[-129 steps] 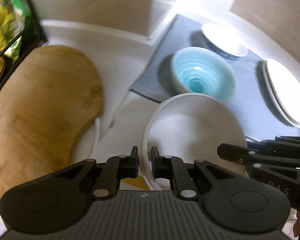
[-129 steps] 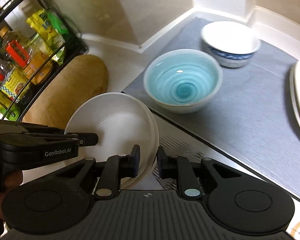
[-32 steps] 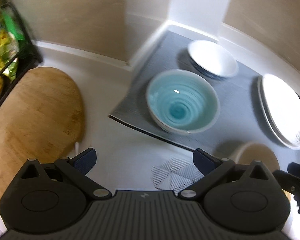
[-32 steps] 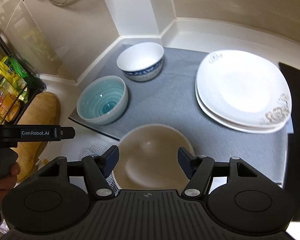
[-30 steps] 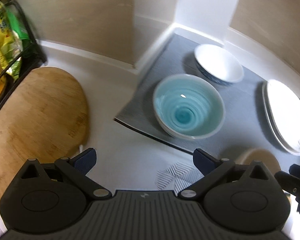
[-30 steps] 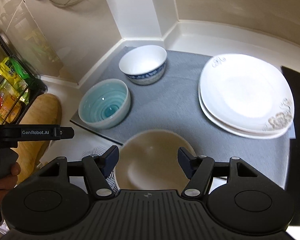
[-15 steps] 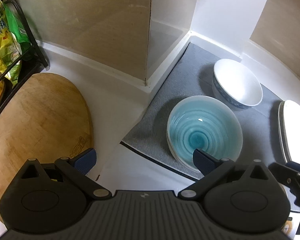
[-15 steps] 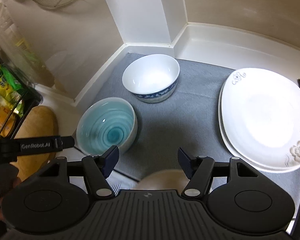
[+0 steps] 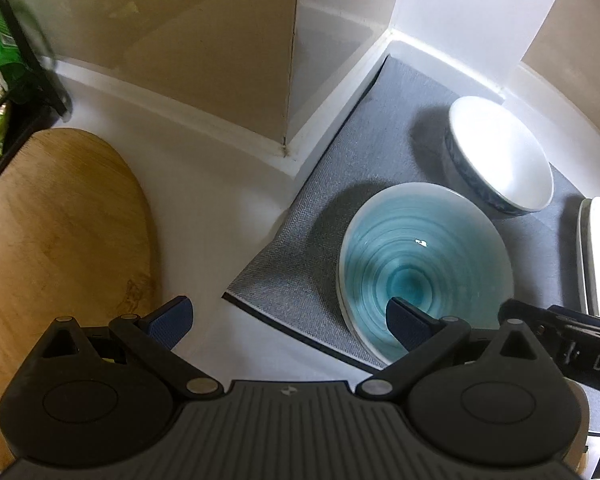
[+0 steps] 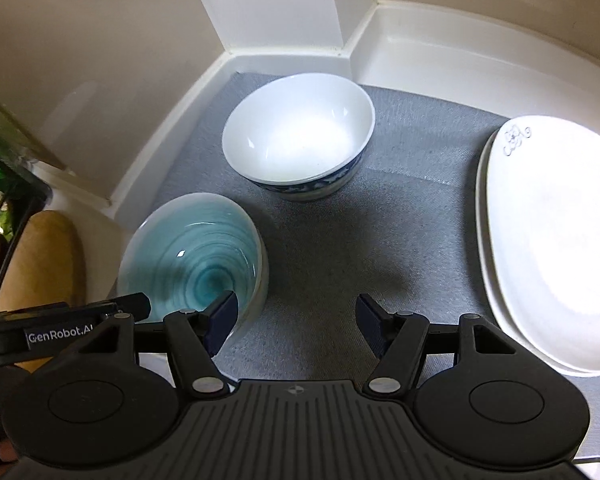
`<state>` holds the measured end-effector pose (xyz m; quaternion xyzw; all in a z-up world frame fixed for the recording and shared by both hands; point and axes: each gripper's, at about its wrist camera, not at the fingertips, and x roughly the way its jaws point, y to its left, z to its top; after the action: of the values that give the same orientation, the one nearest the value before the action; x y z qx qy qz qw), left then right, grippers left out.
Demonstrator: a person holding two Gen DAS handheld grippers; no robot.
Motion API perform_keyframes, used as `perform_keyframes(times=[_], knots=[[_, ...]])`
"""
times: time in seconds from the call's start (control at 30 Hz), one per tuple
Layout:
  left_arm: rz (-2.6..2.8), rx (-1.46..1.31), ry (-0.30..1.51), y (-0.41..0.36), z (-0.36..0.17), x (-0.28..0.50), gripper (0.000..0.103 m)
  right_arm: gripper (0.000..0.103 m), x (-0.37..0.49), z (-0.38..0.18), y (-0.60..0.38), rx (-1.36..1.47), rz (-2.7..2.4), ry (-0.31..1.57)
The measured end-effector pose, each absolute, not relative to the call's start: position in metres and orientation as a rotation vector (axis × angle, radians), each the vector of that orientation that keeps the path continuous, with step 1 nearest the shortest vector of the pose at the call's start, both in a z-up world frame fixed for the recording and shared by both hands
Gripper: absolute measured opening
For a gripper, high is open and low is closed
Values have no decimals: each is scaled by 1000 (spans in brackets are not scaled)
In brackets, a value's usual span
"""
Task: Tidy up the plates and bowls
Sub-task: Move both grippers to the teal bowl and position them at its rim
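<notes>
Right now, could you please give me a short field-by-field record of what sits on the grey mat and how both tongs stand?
Mat: grey mat in the counter corner
Teal bowl: teal bowl, upright, at the mat's left edge
White bowl: white bowl with blue band, upright, behind the teal one, apart from it
Plates: two stacked white plates, right side of the mat
Left tongs: left tongs open, holding nothing
Right tongs: right tongs open, holding nothing
Off the mat: wooden board

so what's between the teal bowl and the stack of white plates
Only bare grey mat lies between the teal bowl and the white plates, as the right wrist view shows. The blue-rimmed white bowl sits farther back.
</notes>
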<state>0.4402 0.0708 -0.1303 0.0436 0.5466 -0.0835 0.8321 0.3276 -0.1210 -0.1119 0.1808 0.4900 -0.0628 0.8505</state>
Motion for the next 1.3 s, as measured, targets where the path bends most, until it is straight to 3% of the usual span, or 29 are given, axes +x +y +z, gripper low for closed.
perform_keyframes(times=[0.83,1.1,1.3], knots=[[-179,120,1276,54,-170,484,103,69,364,-143,-115,345,-169,1115],[-152,238,1205,39,-164,484,103,72,366,-137,-106,279,-171,1119],[-180,70,1295,57,-173,488,103,71,364,-130,-101,200,-138,1101]])
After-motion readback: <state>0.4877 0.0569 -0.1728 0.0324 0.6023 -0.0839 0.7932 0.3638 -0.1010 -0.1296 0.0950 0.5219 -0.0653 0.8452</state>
